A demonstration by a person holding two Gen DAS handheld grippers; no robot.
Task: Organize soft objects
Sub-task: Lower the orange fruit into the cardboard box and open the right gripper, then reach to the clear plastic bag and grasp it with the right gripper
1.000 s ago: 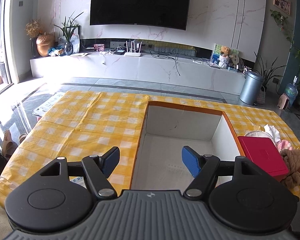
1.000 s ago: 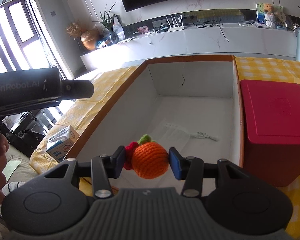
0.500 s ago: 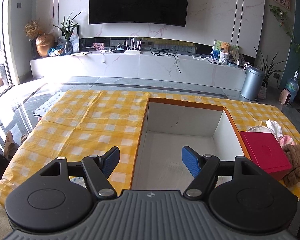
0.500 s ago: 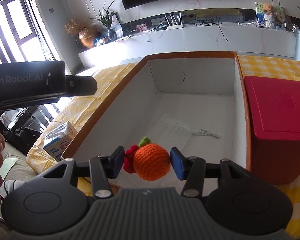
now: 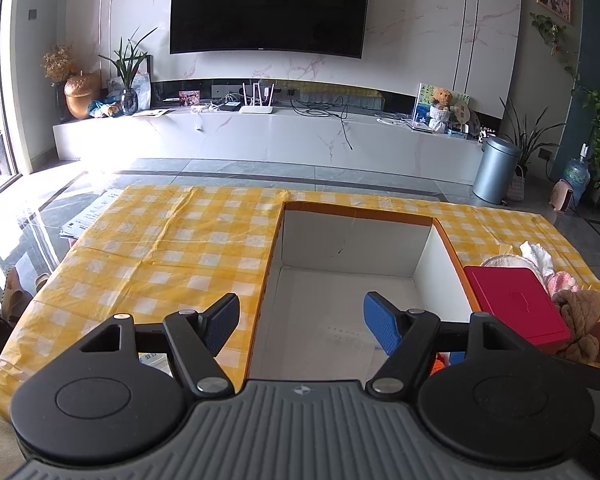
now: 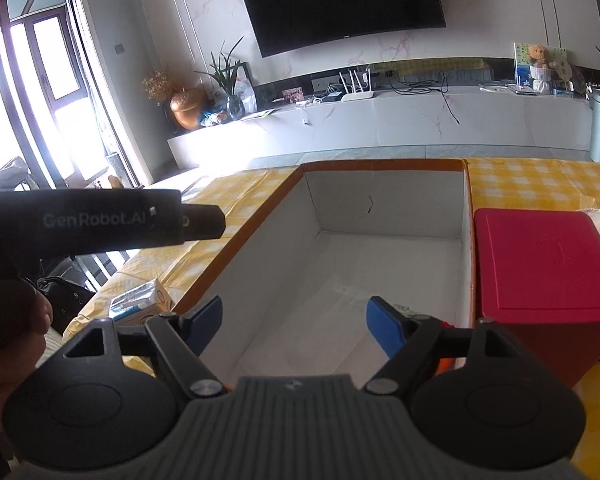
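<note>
A white box with an orange rim [image 5: 360,216] [image 6: 380,166] stands open on the yellow checked tablecloth. My right gripper [image 6: 295,326] is open over the near end of the box. The orange crocheted fruit [image 6: 444,362] lies in the box's near right corner, mostly hidden behind my right finger; a sliver of it shows in the left wrist view [image 5: 438,362]. My left gripper [image 5: 300,322] is open and empty above the box's near left edge. Soft toys, brown [image 5: 580,312] and pink [image 5: 560,282], lie right of the red box.
A red lidded box [image 5: 516,304] [image 6: 548,264] stands against the box's right side. A small carton [image 6: 140,306] lies on the cloth at the left. The left gripper's black handle [image 6: 100,224] crosses the right wrist view's left side. A flat paper lies on the box floor [image 6: 340,308].
My right gripper has opened and let go of the orange crocheted fruit, which dropped into the box's near right corner. The left gripper stayed open and rose slightly.
</note>
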